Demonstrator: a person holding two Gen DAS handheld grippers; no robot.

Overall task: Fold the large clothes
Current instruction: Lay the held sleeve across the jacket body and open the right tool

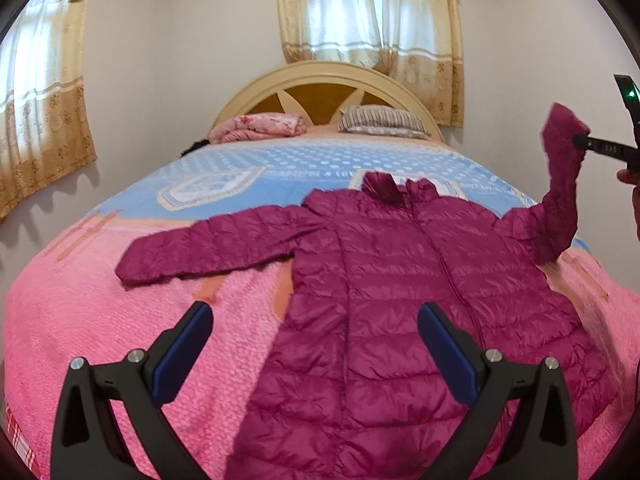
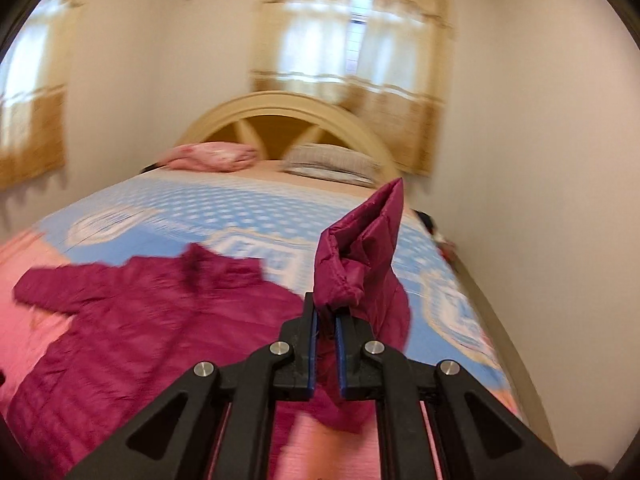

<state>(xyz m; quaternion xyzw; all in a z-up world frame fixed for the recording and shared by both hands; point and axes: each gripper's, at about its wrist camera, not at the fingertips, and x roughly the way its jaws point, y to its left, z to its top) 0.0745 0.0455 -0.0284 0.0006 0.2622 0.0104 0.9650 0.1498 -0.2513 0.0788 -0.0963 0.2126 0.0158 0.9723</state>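
Lying flat on bed [image 1: 100, 320], front up: magenta jacket [image 1: 400, 300]; right gripper [image 2: 327, 314] clamped on its right sleeve cuff [image 2: 352, 256], lifted; left gripper [image 1: 316, 344] wide open, empty, near hem

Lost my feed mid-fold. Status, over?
Right gripper shut on jacket sleeve, lifted. Left gripper open, empty, over jacket flat on bed. Nothing in the way.

Open left tongs [image 1: 316, 336] hover over magenta jacket [image 1: 400, 300] on bed [image 1: 100, 320].
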